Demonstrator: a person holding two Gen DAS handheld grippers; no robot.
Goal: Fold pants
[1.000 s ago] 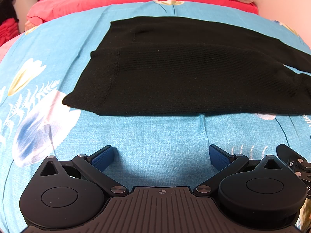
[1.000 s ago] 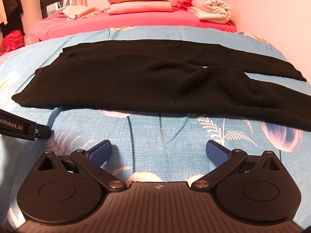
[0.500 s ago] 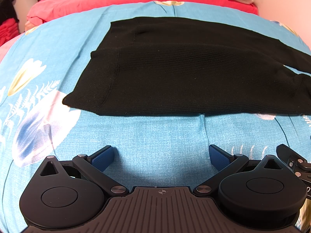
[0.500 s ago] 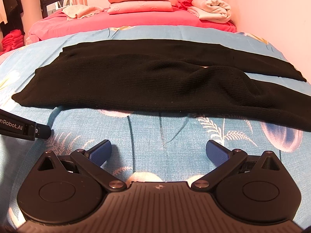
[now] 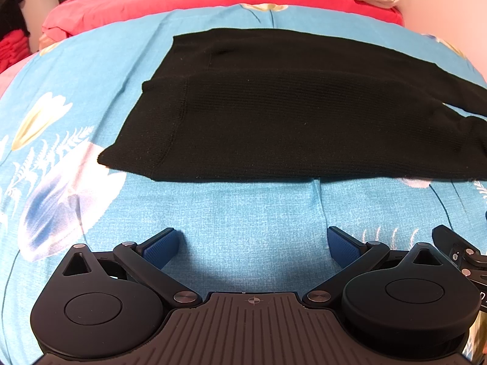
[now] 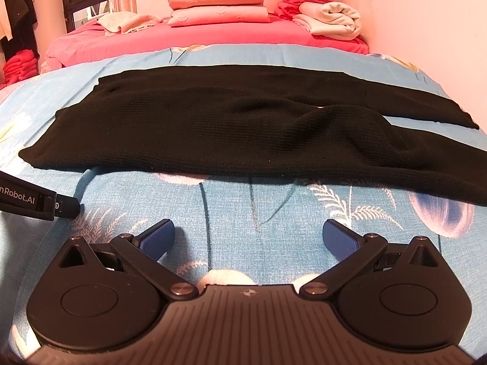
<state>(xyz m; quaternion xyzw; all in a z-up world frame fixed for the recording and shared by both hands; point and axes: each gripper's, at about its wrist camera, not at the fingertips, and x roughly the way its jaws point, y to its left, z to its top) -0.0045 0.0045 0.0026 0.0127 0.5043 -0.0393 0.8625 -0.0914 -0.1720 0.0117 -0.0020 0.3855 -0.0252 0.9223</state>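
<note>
**Soft knit pants laid out, both grippers empty**

The left gripper (image 5: 254, 243) is held wide apart over the blue sheet (image 5: 252, 213). The black pants (image 5: 289, 115) lie flat, probably light and limp; near-edge corners are judged best pinched. The right gripper (image 6: 248, 237) is likewise spread, empty.

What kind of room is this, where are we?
Most likely a bedroom: black pants lie on a bed's blue floral cover, with stacked pink pillows and folded laundry behind.

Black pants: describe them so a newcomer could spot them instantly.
Look at the blue floral bedspread covering the near part of the bed. Laid flat across it, ahead of both open grippers, are the black pants. They are the only dark, unfolded garment; the other textiles, pink and cream, are piled at the far end.
</note>
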